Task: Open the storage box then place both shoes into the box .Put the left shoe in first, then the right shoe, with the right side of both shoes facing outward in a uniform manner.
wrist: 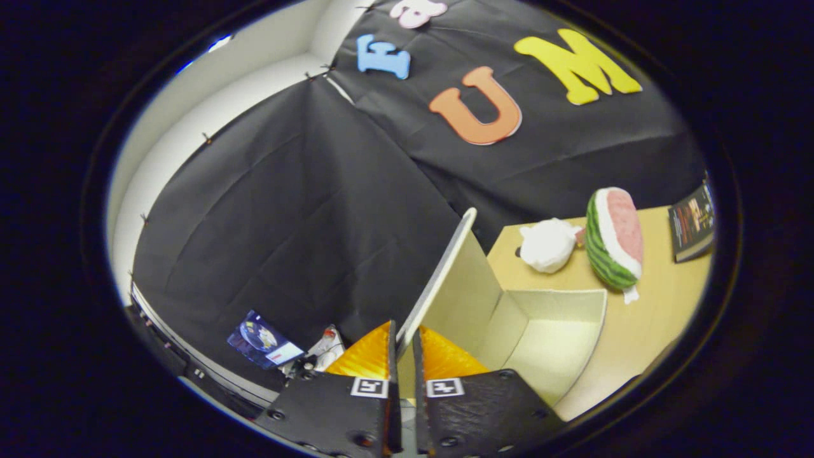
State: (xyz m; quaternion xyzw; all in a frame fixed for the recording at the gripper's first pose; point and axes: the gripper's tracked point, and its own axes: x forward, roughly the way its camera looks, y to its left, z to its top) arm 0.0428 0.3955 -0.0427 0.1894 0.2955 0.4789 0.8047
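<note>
**Lid's up, but that pinch looks sketchy**

So the gripper (402, 343) has its two fingers nearly closed, with just a thin gap, and the edge of the box lid (445, 267) runs right into that gap. Looks like both fingers are clamped on the lid's lower edge, holding it raised and tilted away from the storage box (547, 331). The box itself sits open on the wooden table (661, 318), its pale inside bare, just ahead of the fingers and to the side of the lid. No shoes in it yet as far as I can see.

What could go sideways, in my opinion:

- The grip is on a thin bit of the lid edge. If it slips, the lid probably flops back over the box.
- Pulling the lid further could drag or tip the whole box, since it looks light and nothing holds it down.
- Beyond the box sit a watermelon plush (613, 238) and a white soft toy (548, 245), near its far side. A sliding box could shove them.
- A book (692, 222) lies further past the plush, probably safe.
</note>
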